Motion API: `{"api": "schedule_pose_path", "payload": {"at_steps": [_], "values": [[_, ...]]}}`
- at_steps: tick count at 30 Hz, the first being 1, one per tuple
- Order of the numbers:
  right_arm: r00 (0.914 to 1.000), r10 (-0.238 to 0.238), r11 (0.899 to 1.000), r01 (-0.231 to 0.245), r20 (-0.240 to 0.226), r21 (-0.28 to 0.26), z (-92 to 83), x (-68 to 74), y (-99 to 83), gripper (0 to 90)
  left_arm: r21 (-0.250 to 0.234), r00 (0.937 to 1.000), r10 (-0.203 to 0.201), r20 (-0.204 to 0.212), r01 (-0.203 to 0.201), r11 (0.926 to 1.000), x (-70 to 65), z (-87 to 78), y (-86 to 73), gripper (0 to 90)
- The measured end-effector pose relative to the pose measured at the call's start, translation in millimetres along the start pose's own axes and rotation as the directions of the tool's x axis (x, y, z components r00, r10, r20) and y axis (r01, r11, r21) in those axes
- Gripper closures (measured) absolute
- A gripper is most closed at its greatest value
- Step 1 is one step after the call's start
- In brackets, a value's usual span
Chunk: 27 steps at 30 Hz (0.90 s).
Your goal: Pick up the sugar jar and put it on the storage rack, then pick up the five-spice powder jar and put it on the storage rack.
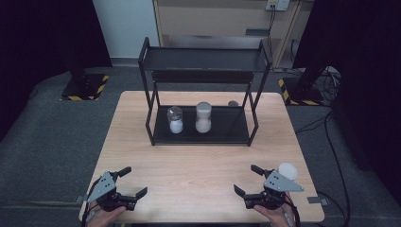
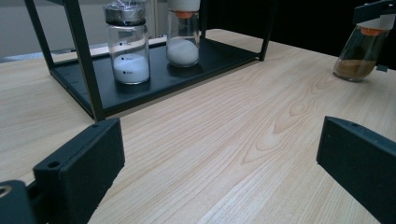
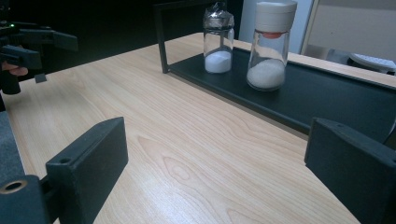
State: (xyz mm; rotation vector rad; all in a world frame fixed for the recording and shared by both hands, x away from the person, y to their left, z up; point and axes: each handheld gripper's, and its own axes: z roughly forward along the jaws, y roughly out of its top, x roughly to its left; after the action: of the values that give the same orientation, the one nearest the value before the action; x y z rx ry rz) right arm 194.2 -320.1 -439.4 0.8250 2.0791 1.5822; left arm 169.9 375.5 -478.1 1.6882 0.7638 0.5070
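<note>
We see a smooth wooden table (image 1: 203, 170) with wavy grain lines. On it stands a black metal rack (image 1: 203, 135) with thin straight legs and flat shelves. Two clear glass jars sit on its bottom shelf, side by side but apart. The jar with the shiny silver lid (image 1: 175, 119) is round and has white powder at the bottom. The taller jar with the white cap (image 1: 204, 117) holds white powder too.

Near the right front corner of the table stands a jar of brown powder (image 2: 357, 53), just beside the right gripper (image 1: 248, 180).

Our left gripper (image 1: 134, 182) has its black blocky jaws wide open and holds nothing. The right gripper is wide open too, and empty. Both hands rest low at the front edge, pointing toward the rack.
</note>
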Motion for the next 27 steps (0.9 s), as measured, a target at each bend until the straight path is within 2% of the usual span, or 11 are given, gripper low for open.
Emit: {"api": "schedule_pose_path", "payload": {"at_steps": [27], "values": [[1.0000, -0.002, 1.000, 0.002, 0.001, 0.005, -0.4, 0.4, -0.4, 6.6, 0.000, 1.0000, 0.005, 0.007, -0.005, 1.0000, -0.6, 0.5, 0.5, 0.0]]}}
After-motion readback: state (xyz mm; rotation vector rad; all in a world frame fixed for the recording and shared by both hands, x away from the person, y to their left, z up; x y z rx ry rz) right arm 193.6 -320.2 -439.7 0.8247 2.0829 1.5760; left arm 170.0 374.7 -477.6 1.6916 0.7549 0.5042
